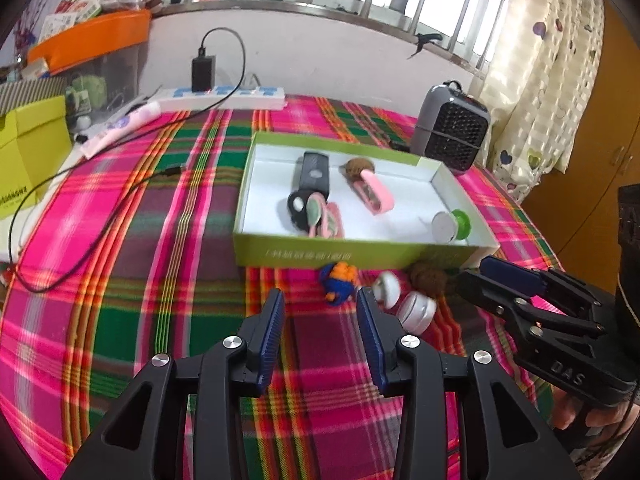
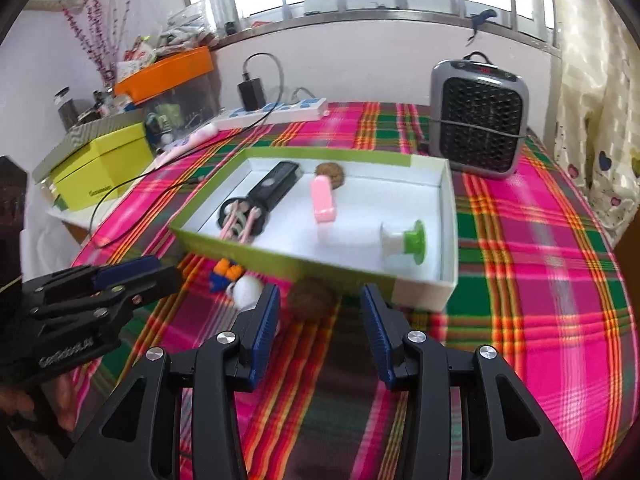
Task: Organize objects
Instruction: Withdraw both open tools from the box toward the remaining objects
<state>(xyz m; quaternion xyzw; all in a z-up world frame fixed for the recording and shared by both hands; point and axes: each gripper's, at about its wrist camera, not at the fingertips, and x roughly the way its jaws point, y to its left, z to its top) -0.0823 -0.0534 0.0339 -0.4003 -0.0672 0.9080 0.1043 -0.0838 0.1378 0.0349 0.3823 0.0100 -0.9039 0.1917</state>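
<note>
A green box lid (image 1: 352, 254) (image 2: 448, 200) lies on the plaid cloth. It holds a black device (image 1: 312, 176) (image 2: 276, 186), a pink clip (image 1: 374, 194) (image 2: 322, 198), a brown ball (image 1: 358, 168) (image 2: 331, 172) and a white-green spool (image 1: 452, 226) (image 2: 404, 242). In front of it lie a blue-orange toy (image 1: 339, 280) (image 2: 222, 274), white round pieces (image 1: 404, 300) (image 2: 248, 290) and a second brown ball (image 1: 428, 278) (image 2: 312, 298). My left gripper (image 1: 320, 336) is open and empty just short of the toy. My right gripper (image 2: 320, 332) is open, just short of the second brown ball.
A grey heater (image 1: 450, 128) (image 2: 478, 114) stands behind the box on the right. A power strip (image 1: 224, 96) (image 2: 276, 110) with a charger and cable lies at the back. Yellow-green boxes (image 1: 30, 148) (image 2: 100, 164) and an orange-lidded bin (image 1: 92, 38) stand at the left.
</note>
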